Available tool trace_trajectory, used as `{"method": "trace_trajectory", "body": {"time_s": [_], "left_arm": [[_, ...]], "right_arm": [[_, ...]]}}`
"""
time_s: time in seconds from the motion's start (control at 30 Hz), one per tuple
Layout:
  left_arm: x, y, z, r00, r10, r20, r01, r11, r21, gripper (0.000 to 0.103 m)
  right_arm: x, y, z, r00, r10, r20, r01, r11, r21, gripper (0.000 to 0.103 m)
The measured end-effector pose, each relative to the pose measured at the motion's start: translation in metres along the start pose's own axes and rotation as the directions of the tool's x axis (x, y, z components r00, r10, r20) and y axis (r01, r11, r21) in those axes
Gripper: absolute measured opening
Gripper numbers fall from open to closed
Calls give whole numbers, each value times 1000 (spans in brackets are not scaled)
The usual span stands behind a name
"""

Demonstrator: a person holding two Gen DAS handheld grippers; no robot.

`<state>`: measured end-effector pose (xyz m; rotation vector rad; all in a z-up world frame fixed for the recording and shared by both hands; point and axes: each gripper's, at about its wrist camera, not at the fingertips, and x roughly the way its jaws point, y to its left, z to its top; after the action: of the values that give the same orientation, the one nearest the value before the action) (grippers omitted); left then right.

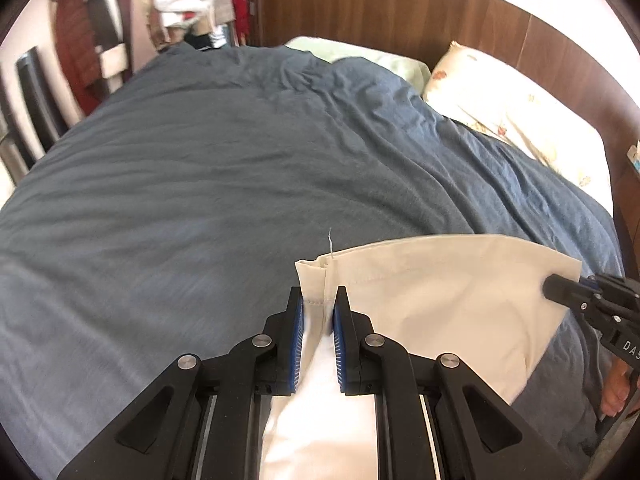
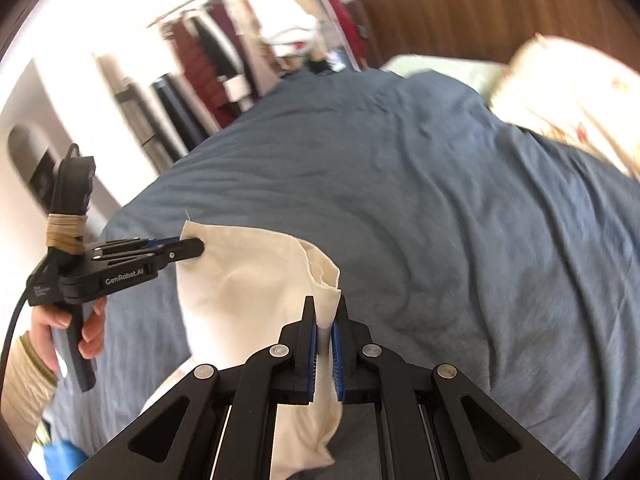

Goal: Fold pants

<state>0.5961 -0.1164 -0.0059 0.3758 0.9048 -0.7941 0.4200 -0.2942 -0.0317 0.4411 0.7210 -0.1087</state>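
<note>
Cream-white pants (image 1: 432, 288) hang lifted above a bed with a blue duvet (image 1: 224, 168). My left gripper (image 1: 319, 300) is shut on one hemmed corner of the pants. It also shows in the right wrist view (image 2: 192, 249), at the left, pinching the cloth's far corner. My right gripper (image 2: 326, 312) is shut on the other corner of the same edge of the pants (image 2: 248, 280). In the left wrist view the right gripper (image 1: 554, 286) shows at the right edge, clamped on the cloth. The fabric is stretched between both grippers, and its lower part hangs below out of view.
A wooden headboard (image 1: 400, 8) and floral pillows (image 1: 512, 108) lie at the far right of the bed. A rack of hanging clothes (image 1: 168, 4) and dark furniture (image 2: 168, 120) stand past the bed's left side.
</note>
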Motion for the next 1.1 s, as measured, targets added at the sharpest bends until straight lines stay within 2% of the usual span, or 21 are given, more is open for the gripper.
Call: {"method": "trace_trajectory", "body": {"time_s": [0.2,0.37,0.47,0.7,0.97,1.1], "left_arm": [[-48,13,-41,997,82,-13,-82,996,20,15],[-78,17,-79,990,134,-40,-132,990,52,14],[-85,18,-102,984,170,-60,-166,984,68,14],[-87,21,-160,971,206,-121,-198,977,77,14],[-81,24,-214,956,245,-164,-235,969,78,12],[-79,26,-233,947,254,-195,-247,967,62,10]], "right_arm": [[-33,56,-12,998,61,0,-60,975,-216,8],[-52,95,-35,991,123,-52,-133,938,-319,8],[-58,110,-50,985,146,-87,-168,917,-362,8],[-57,135,-97,963,176,-203,-251,858,-448,7],[-56,156,-161,932,160,-324,-316,797,-515,7],[-51,158,-182,918,141,-372,-332,786,-521,7]]}}
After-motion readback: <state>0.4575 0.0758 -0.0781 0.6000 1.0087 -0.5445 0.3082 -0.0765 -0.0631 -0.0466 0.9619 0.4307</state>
